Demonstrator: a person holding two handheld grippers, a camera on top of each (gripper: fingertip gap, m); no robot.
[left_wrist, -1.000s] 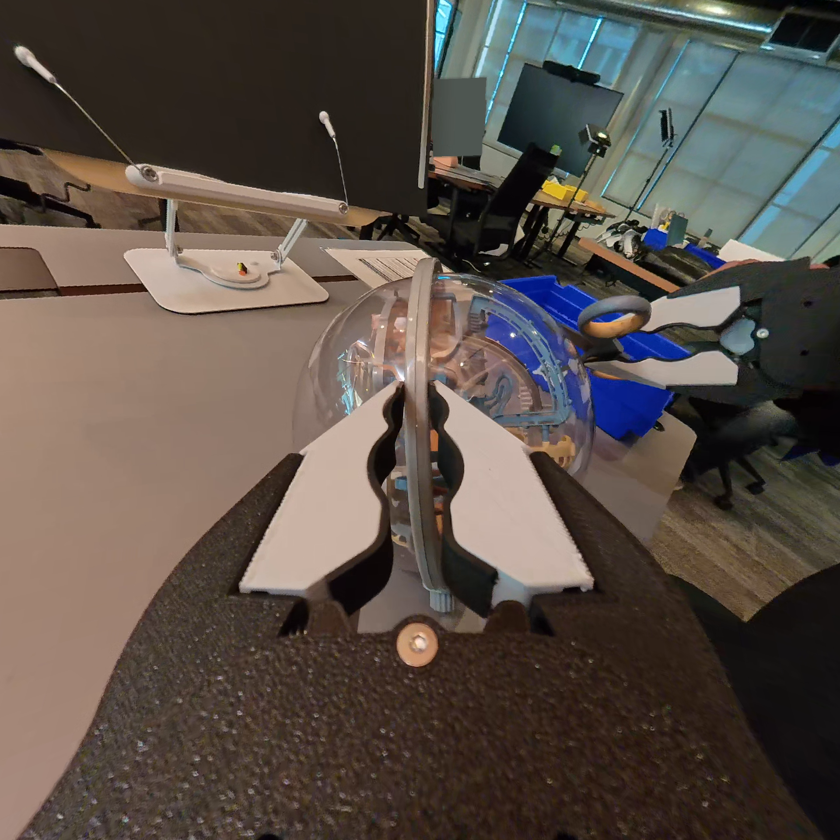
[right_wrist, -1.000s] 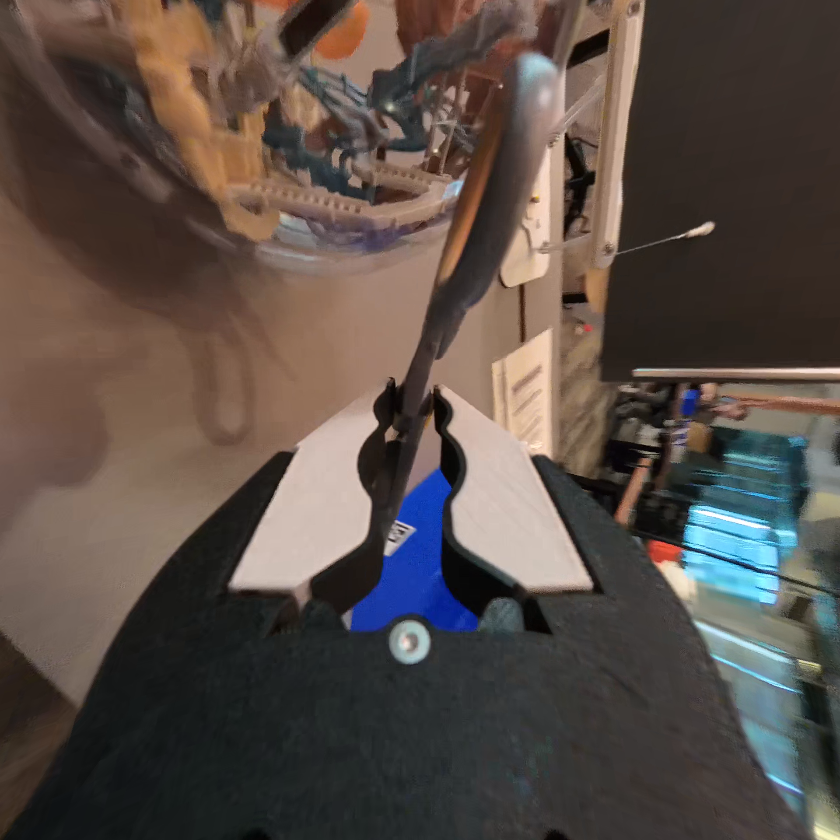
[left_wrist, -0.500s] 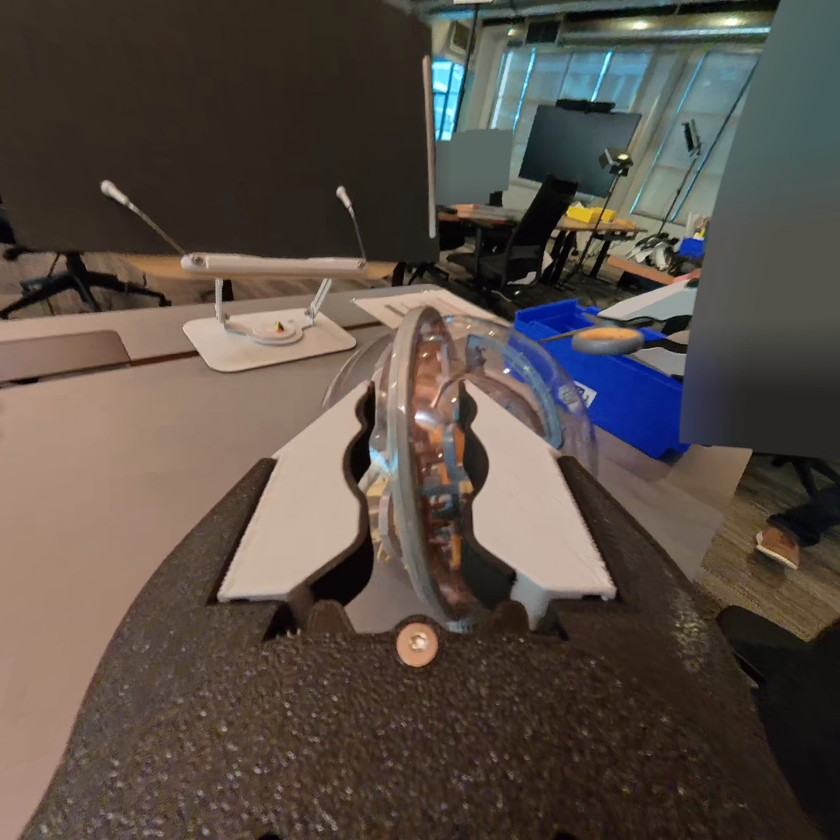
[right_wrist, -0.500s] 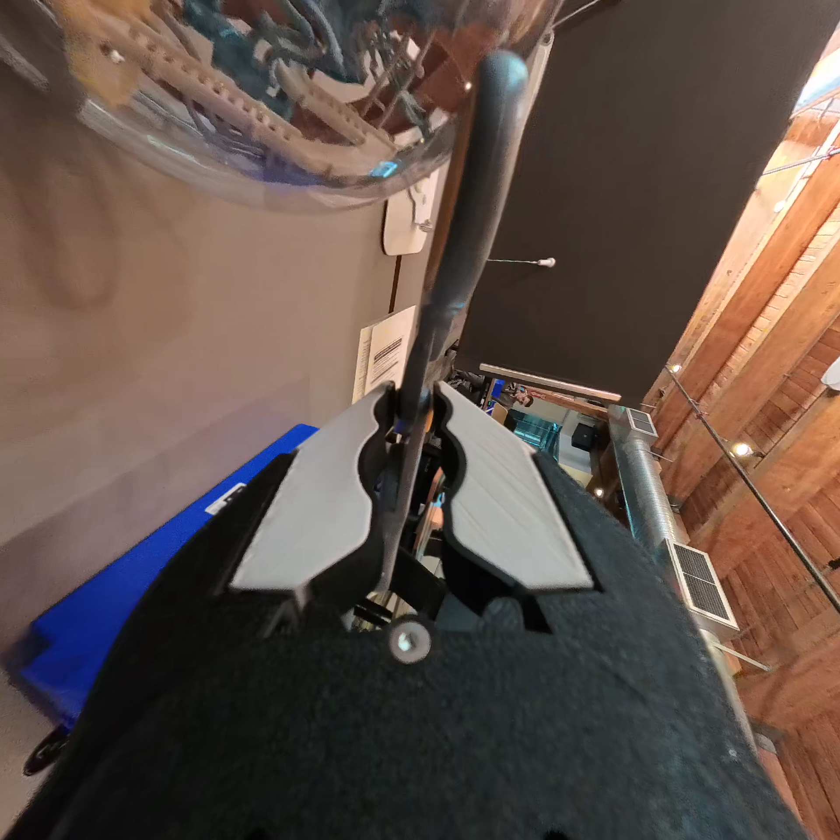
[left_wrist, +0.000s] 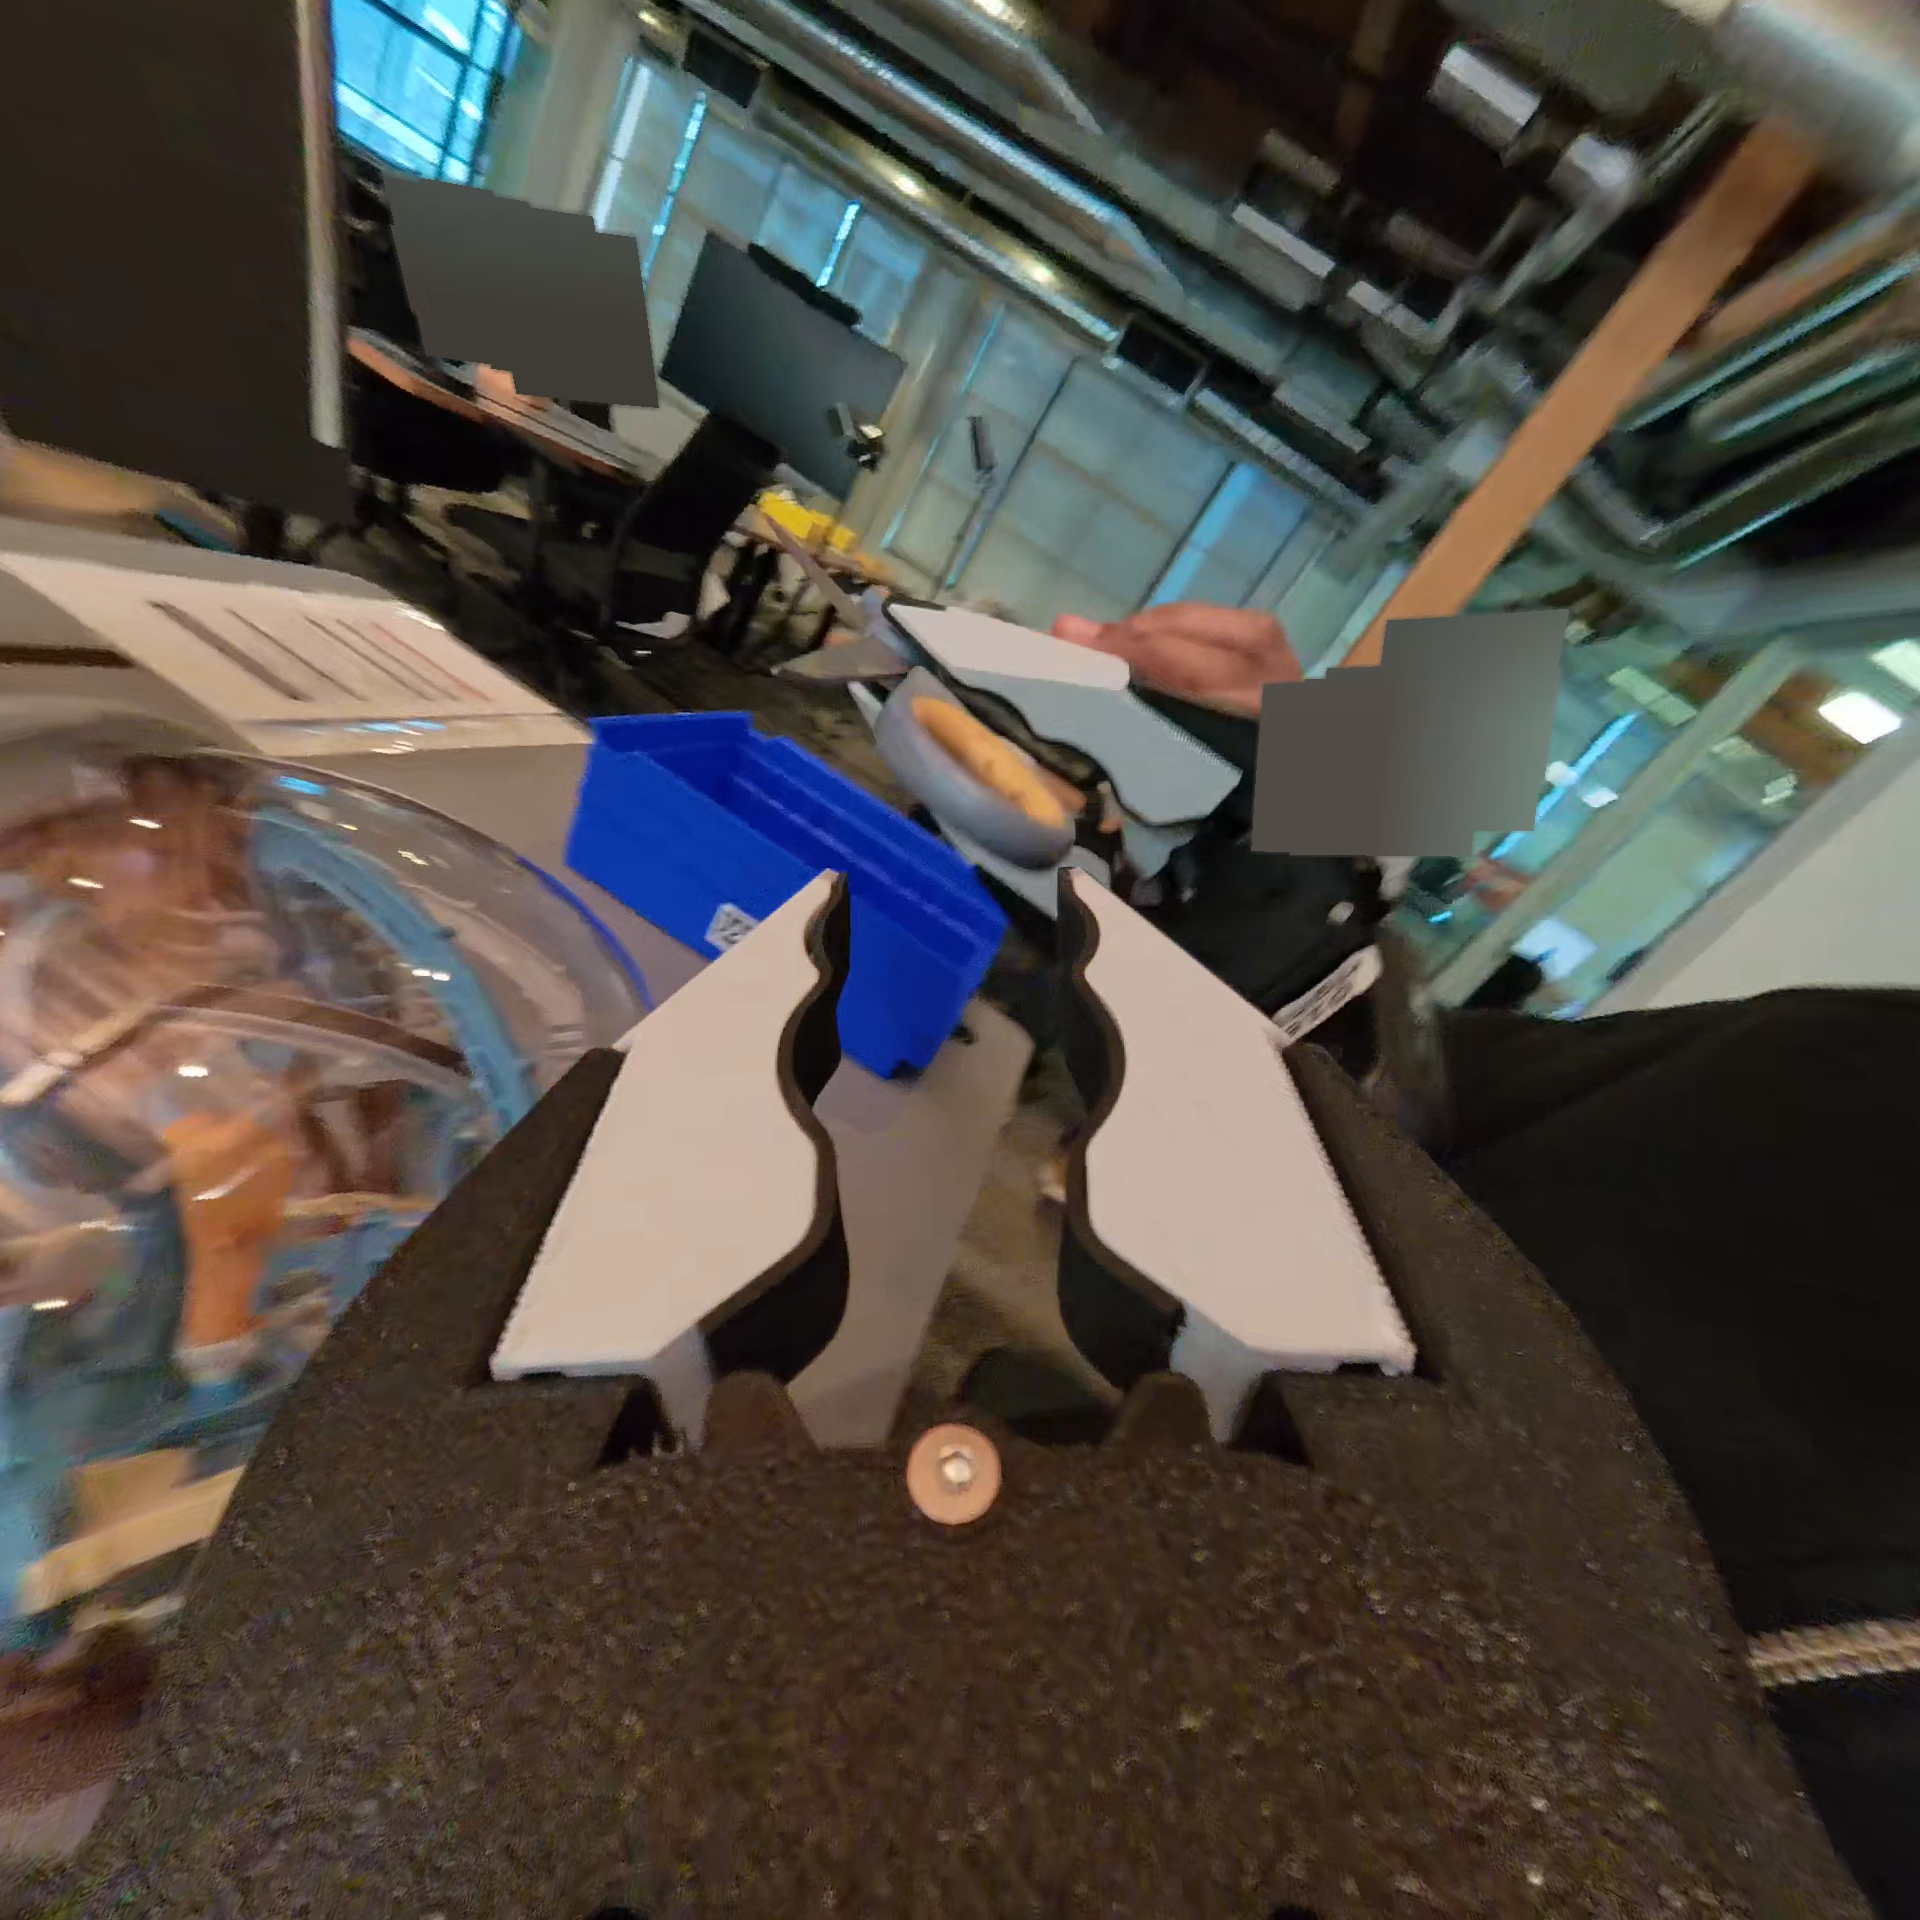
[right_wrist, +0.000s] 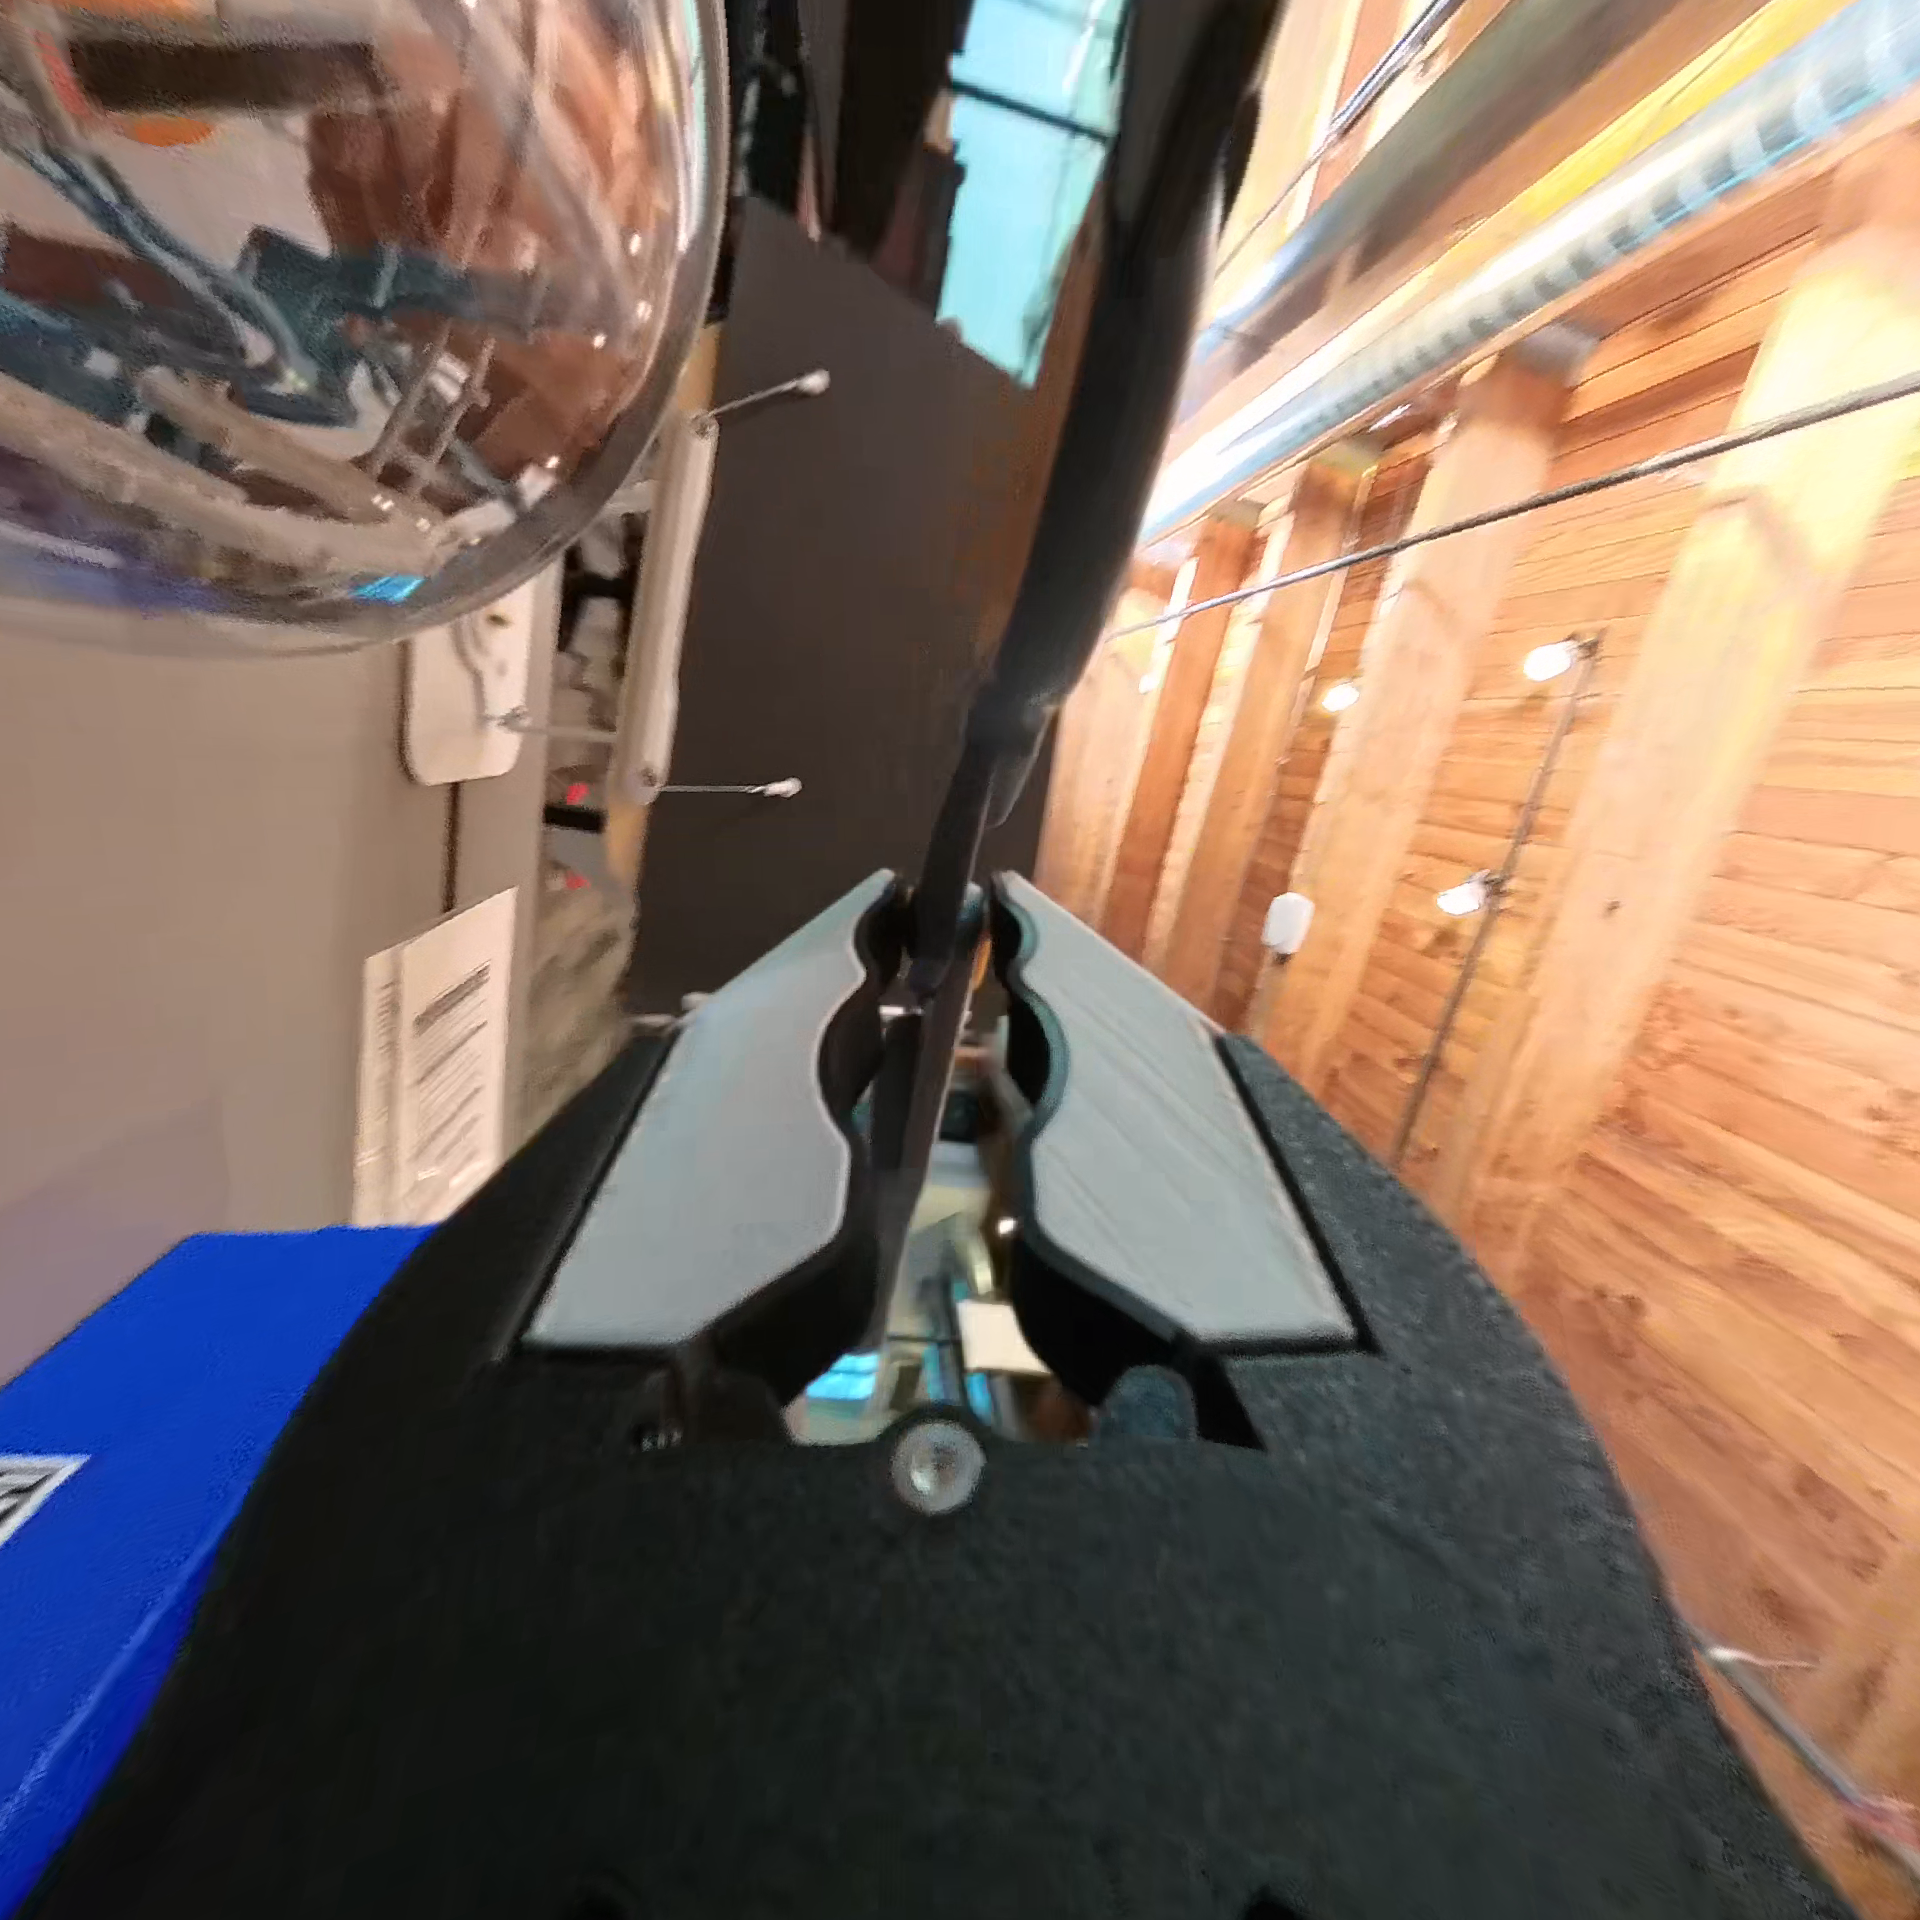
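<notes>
A clear plastic ball (left_wrist: 239, 1091) with a coloured maze inside rests on the grey table (left_wrist: 904, 1195), just left of my left gripper (left_wrist: 951, 894). That gripper is open and empty, its jaws well apart. My right gripper (right_wrist: 940, 904) is shut on a pair of scissors (right_wrist: 1039, 623), which stick out forward between its fingertips. In the left wrist view the right gripper (left_wrist: 914, 675) hovers above the blue bin (left_wrist: 769, 831), with the scissors' grey and orange handle loop (left_wrist: 977, 774) toward me. The ball also shows at the top left of the right wrist view (right_wrist: 312, 312).
The blue bin (right_wrist: 156, 1455) stands at the table's edge. A printed sheet (left_wrist: 291, 665) lies behind the ball. A white stand with two thin rods (right_wrist: 665, 603) sits before a black panel (left_wrist: 156, 208). A person's hand (left_wrist: 1184, 644) holds the right gripper.
My left gripper has let go of the ball, opened and swung right; the ball now sits to its left. My right gripper has moved off from the ball, still holding the scissors.
</notes>
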